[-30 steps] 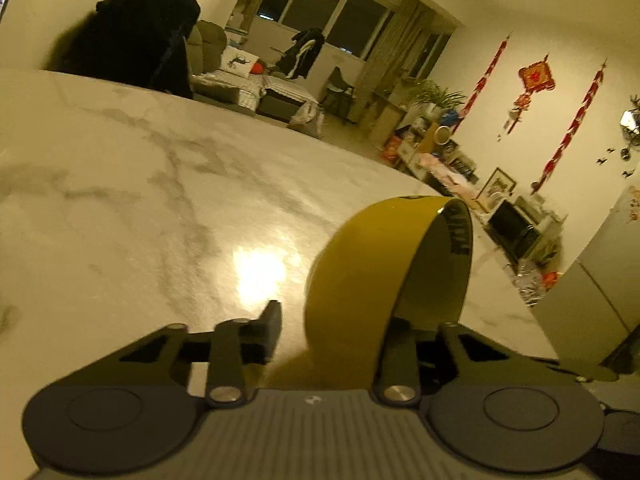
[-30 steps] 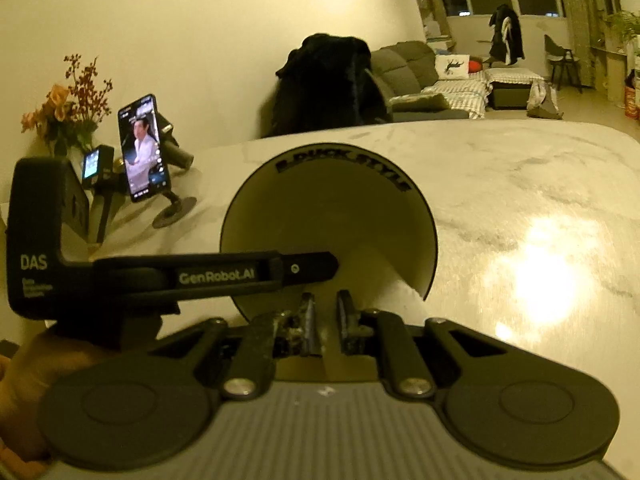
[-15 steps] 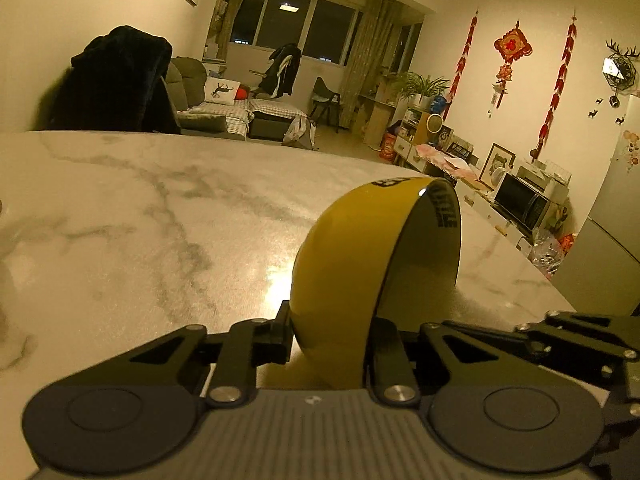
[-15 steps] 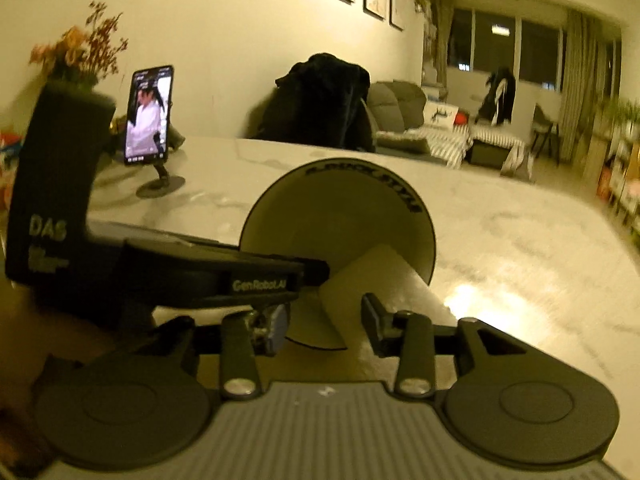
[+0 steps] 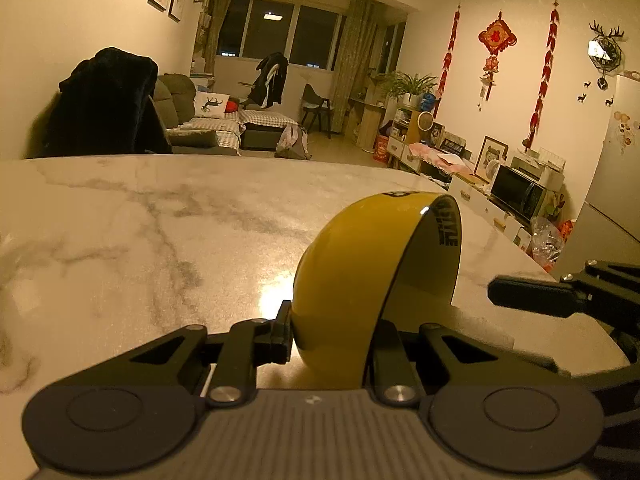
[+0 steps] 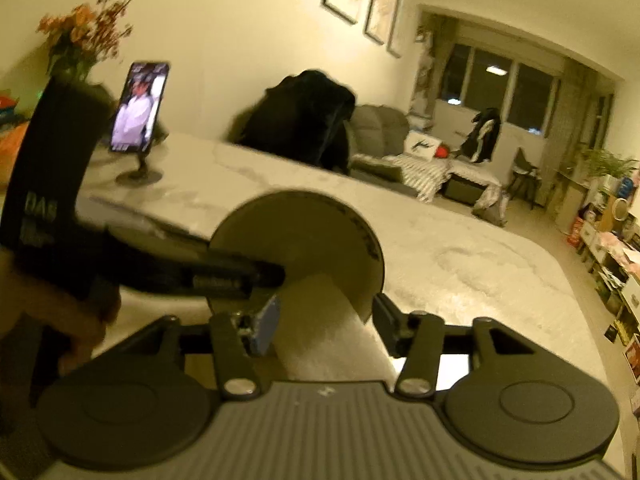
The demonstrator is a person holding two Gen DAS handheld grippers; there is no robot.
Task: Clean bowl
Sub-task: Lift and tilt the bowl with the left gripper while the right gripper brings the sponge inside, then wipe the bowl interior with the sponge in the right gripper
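Two grippers meet at the bowl (image 5: 372,276): the left gripper (image 5: 328,336) clamps its rim, tipped on edge over the marble table (image 5: 160,240); the right gripper (image 6: 320,316), jaws just opening, straddles the paper towel (image 6: 324,320) (likely the wiper). Released, it could drop out.

Left wrist view: from behind the left gripper (image 5: 330,330), looking along its fingers, slightly downward across the marble surface (image 5: 140,232) toward the windows, very near the yellow bowl (image 5: 352,280). Right wrist view: from behind the right gripper (image 6: 324,322), facing the bowl's (image 6: 304,232) open side at close range. Both views share the bowl, the surface and the sofa (image 5: 180,96).
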